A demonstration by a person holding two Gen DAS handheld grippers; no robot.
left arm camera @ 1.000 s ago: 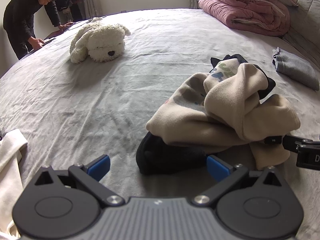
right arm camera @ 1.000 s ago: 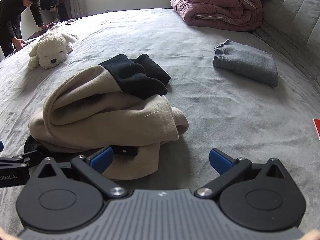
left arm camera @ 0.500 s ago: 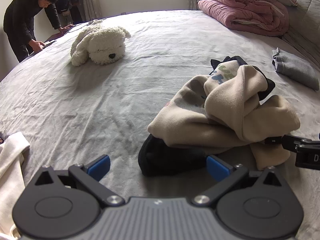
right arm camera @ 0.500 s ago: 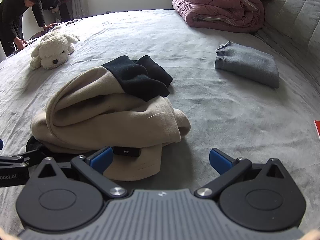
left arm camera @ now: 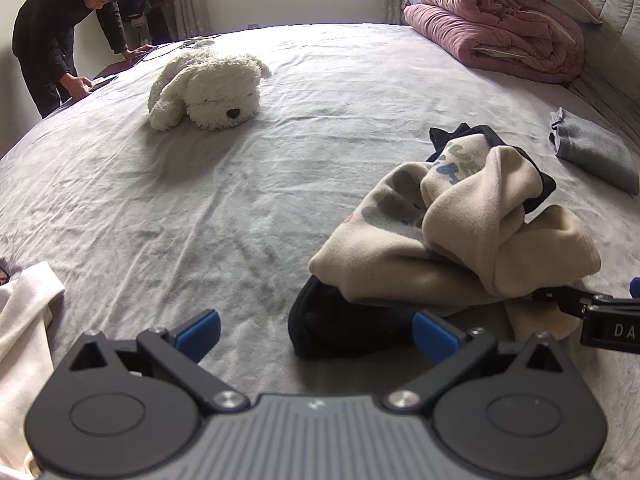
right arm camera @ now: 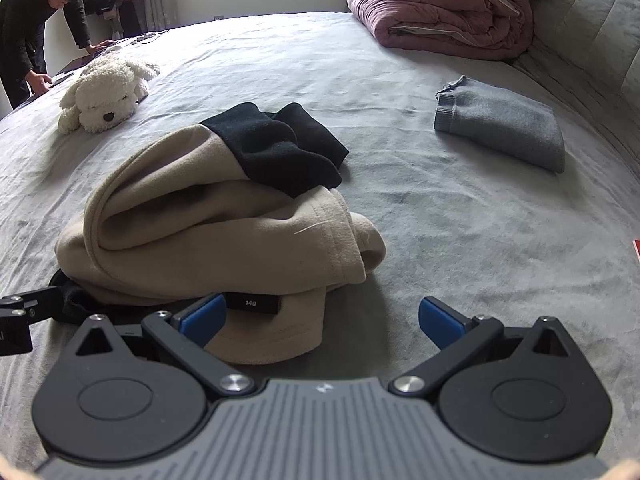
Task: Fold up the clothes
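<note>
A crumpled beige garment with black cuffs (left arm camera: 460, 248) (right arm camera: 216, 232) lies in a heap on the grey bed. My left gripper (left arm camera: 316, 332) is open just in front of its black cuff (left arm camera: 344, 328), holding nothing. My right gripper (right arm camera: 320, 316) is open too, its left fingertip beside the black size label (right arm camera: 252, 303) at the heap's near edge. Each gripper shows at the edge of the other's view.
A white plush dog (left arm camera: 208, 88) lies farther back on the left. A folded grey garment (right arm camera: 500, 124) lies to the right, near the pink quilt (right arm camera: 444, 4) and the headboard. A white cloth (left arm camera: 24, 328) is at my left. A person (left arm camera: 60, 28) leans over the bed's far corner.
Both grippers have drawn back slightly and risen a little from the heap. The garment has not moved, and both grippers stay open.
</note>
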